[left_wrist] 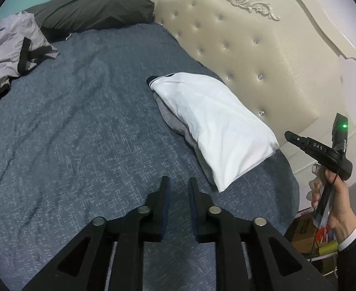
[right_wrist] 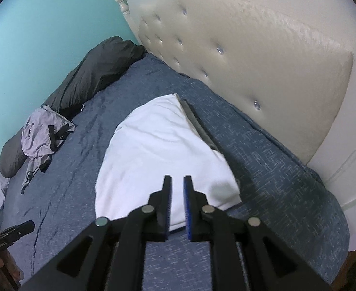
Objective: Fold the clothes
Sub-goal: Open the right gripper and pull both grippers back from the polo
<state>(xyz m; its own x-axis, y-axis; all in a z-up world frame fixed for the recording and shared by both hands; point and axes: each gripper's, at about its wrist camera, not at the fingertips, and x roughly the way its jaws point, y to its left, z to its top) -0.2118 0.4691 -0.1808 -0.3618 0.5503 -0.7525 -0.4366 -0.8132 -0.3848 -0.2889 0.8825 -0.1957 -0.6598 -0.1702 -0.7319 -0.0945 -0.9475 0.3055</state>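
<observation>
The left gripper [left_wrist: 179, 181] is held above the blue bedspread [left_wrist: 81, 133] with its jaws a little apart and nothing between them, and the right gripper [right_wrist: 177, 180] is held the same way, slightly parted and empty, over the near edge of the folded white garment [right_wrist: 158, 150]. This garment is laid on top of a grey one [left_wrist: 175, 123] near the cream tufted headboard [left_wrist: 262, 55]. Farther away, a crumpled lilac garment [left_wrist: 10, 46] with black straps is seen beside a dark pillow [left_wrist: 90, 7], and the right hand [left_wrist: 333, 206] is seen at the bed's edge.
</observation>
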